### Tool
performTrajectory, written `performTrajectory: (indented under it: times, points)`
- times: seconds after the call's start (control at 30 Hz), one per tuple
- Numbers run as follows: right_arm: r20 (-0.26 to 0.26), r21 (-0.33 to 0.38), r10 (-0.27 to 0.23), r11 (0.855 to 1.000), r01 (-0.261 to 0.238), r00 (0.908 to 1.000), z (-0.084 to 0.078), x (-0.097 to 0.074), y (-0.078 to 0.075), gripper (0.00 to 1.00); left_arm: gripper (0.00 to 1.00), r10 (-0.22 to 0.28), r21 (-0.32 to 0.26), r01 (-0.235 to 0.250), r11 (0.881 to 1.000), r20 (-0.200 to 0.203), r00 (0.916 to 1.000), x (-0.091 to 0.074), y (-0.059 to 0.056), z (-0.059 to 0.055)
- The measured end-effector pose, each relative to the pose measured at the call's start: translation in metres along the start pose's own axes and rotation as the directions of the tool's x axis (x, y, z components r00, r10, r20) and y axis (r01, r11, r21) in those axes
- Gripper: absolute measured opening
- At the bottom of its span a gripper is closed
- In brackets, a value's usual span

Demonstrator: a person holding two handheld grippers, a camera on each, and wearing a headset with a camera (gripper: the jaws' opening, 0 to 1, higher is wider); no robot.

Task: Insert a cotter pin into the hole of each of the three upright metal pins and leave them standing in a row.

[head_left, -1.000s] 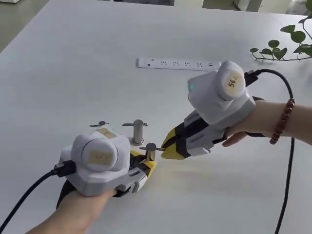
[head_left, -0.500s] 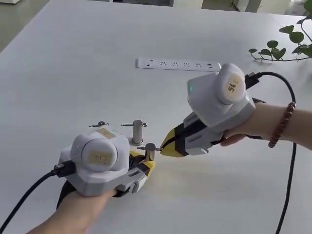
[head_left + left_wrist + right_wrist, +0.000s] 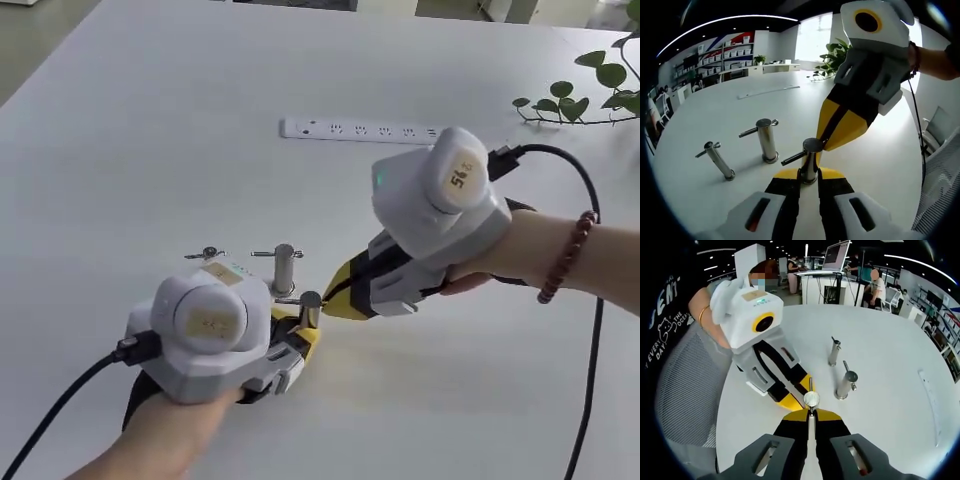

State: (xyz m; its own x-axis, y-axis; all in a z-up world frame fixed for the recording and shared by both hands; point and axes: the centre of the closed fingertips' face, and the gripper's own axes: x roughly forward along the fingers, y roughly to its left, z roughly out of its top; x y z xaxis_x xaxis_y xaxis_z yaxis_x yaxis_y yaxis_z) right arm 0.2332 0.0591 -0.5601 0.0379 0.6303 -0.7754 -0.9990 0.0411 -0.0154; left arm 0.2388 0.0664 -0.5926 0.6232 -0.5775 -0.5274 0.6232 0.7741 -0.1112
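Observation:
Three metal pins stand in a row on the white table. The far pin and the middle pin each carry a cotter pin through the top. My left gripper is shut on the near pin low on its shaft and holds it upright. My right gripper is shut on a cotter pin whose leg passes through the near pin's hole and sticks out on the far side. The near pin's head sits right at the right gripper's tips.
A white power strip lies farther back on the table. A leafy plant reaches in at the back right corner. Black cables trail from both grippers toward the near edge. In the right gripper view, people stand at a counter behind the table.
My right gripper has slid a little to the left toward the near pin, pushing the cotter pin farther through its hole. The left gripper holds still.

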Motion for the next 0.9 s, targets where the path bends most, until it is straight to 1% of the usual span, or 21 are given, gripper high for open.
performTrajectory:
  times: [0.17, 0.33, 0.47, 0.53, 0.57, 0.6, 0.67, 0.7, 0.73, 0.8, 0.9]
  points:
    - [0.010, 0.019, 0.000, 1.000, 0.000, 1.0000, 0.000, 0.002, 0.001, 0.00, 0.12, 0.002, -0.001, -0.002, 1.000, 0.001, 1.0000, 0.000, 0.000, 0.000]
    - [0.014, 0.012, 0.000, 1.000, -0.001, 0.9999, -0.001, 0.002, 0.000, 0.00, 0.12, 0.004, -0.004, -0.004, 1.000, -0.001, 1.0000, 0.001, 0.000, -0.001]
    - [0.022, 0.028, -0.007, 1.000, 0.006, 0.9997, -0.001, 0.004, -0.001, 0.00, 0.12, 0.007, -0.011, -0.007, 1.000, -0.006, 1.0000, 0.002, 0.001, -0.001]
    - [0.013, 0.042, -0.018, 0.999, 0.017, 0.9998, -0.004, 0.005, -0.003, 0.06, 0.12, 0.009, -0.012, -0.009, 1.000, -0.007, 0.9999, 0.002, 0.001, -0.001]
    - [0.018, 0.054, -0.020, 0.998, 0.019, 0.9996, -0.003, 0.005, -0.002, 0.10, 0.12, 0.010, -0.008, -0.010, 1.000, -0.007, 0.9999, 0.002, 0.001, -0.001]
    - [0.036, 0.073, -0.016, 0.997, 0.013, 0.9992, -0.001, 0.005, -0.001, 0.11, 0.12, 0.011, -0.007, -0.012, 1.000, -0.008, 0.9999, 0.003, 0.001, -0.001]
    - [0.067, 0.099, -0.014, 0.995, 0.007, 0.9976, 0.004, 0.004, 0.000, 0.11, 0.12, 0.012, -0.002, -0.012, 1.000, -0.008, 0.9999, 0.003, 0.001, -0.001]
    - [0.076, 0.111, -0.025, 0.994, 0.016, 0.9968, 0.005, 0.004, -0.001, 0.12, 0.12, 0.013, 0.007, -0.013, 1.000, -0.007, 0.9999, 0.003, 0.001, -0.001]
    - [0.083, 0.112, -0.033, 0.993, 0.024, 0.9960, 0.007, 0.004, -0.003, 0.13, 0.12, 0.013, 0.013, -0.013, 1.000, -0.007, 0.9999, 0.003, 0.001, -0.001]
    - [0.089, 0.118, -0.047, 0.992, 0.037, 0.9949, 0.008, 0.004, -0.005, 0.16, 0.12, 0.014, 0.004, -0.014, 1.000, -0.008, 0.9999, 0.003, 0.001, -0.001]
    - [0.099, 0.131, -0.049, 0.991, 0.036, 0.9939, 0.010, 0.007, -0.004, 0.17, 0.18, 0.017, 0.006, -0.017, 1.000, -0.006, 0.9998, 0.002, 0.001, -0.001]
